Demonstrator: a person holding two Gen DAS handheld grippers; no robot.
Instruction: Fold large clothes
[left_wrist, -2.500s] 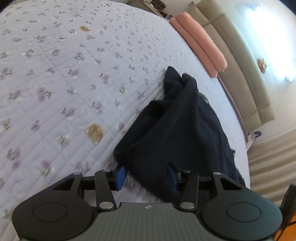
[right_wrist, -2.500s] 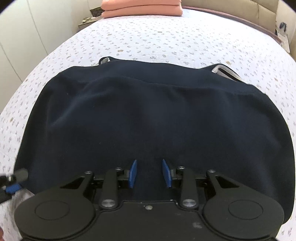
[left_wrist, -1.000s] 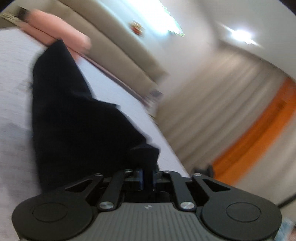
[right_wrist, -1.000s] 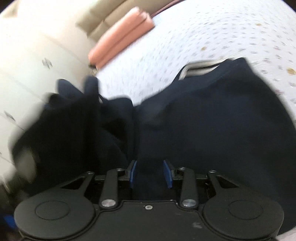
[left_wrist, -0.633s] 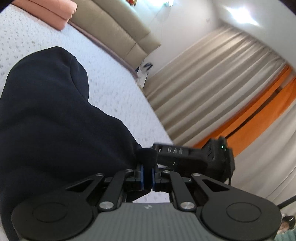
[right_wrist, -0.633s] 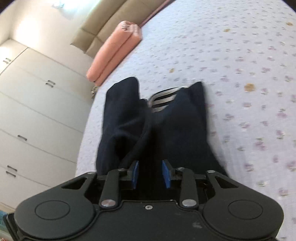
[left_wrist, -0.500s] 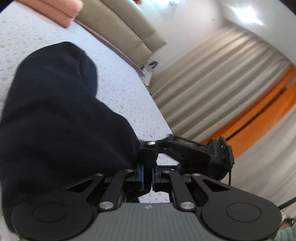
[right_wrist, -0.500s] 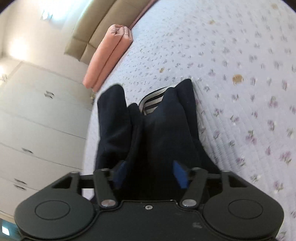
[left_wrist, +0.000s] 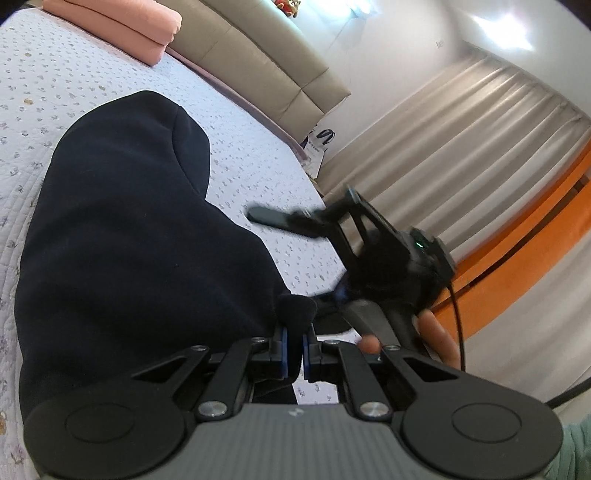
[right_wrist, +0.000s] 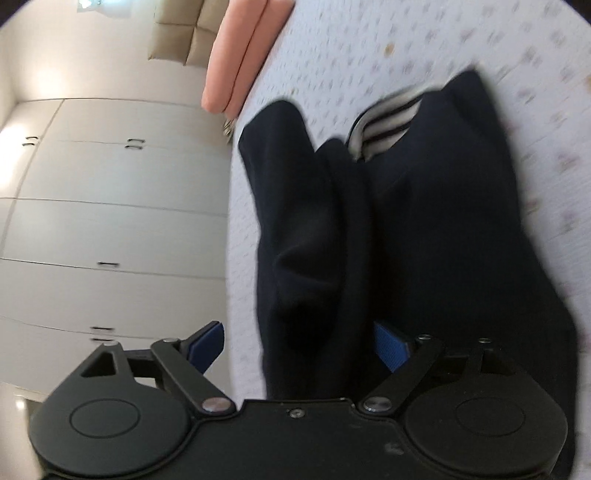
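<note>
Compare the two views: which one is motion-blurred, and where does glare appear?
Right wrist view: smeared throughout, dark garment and bedspread soft. Left wrist view: mostly sharp, only the right gripper blurred; window glare at top right washes out the wall.

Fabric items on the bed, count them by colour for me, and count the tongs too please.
Navy garment: 1, with a striped lining showing
Pink folded blankets: 1 stack
Tongs: 2, left tongs shut on the garment, right tongs open
Total: 4
</note>
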